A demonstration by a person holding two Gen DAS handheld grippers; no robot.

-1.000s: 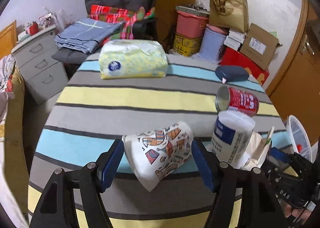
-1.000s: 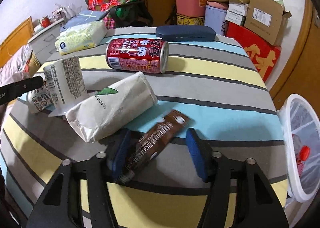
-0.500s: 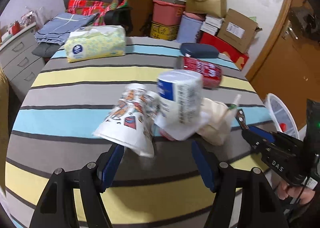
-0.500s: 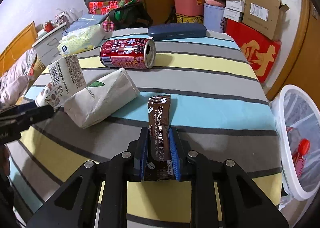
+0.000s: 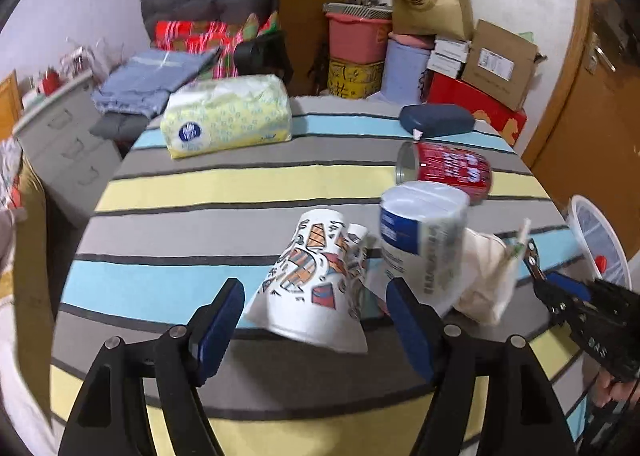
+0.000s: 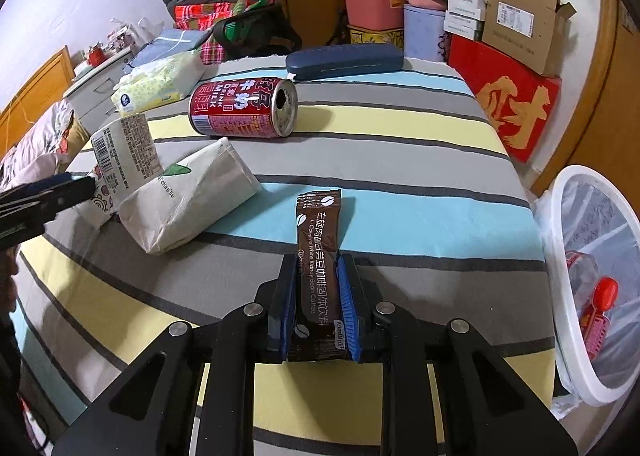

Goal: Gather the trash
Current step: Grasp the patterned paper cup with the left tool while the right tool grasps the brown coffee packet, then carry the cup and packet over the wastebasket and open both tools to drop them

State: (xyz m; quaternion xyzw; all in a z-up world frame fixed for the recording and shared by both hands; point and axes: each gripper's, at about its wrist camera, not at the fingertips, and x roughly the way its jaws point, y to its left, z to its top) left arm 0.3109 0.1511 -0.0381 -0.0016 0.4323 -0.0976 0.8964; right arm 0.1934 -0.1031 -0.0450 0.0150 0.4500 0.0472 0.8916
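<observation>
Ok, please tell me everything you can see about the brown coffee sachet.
The brown coffee sachet is a long, flat, glossy packet, dark brown with white Chinese and English print and coffee-bean marks. Its serrated far end points away from the camera, over the striped tablecloth. The right gripper is shut on its near half, one blue pad on each long edge. The sachet looks unopened and only slightly creased. Whether its far end rests on the cloth, I cannot tell. Nothing else touches it.

A: What do the left tongs [image 5: 314, 320] look like?
B: Black angular arms with triangular cut-outs; round silver screws at the joints; blue ribbed pads [image 5: 218, 322].
A: And the right tongs [image 6: 318, 302]?
B: Same black frame, silver screws, blue pads [image 6: 347, 302]; white lettering along the side.
</observation>
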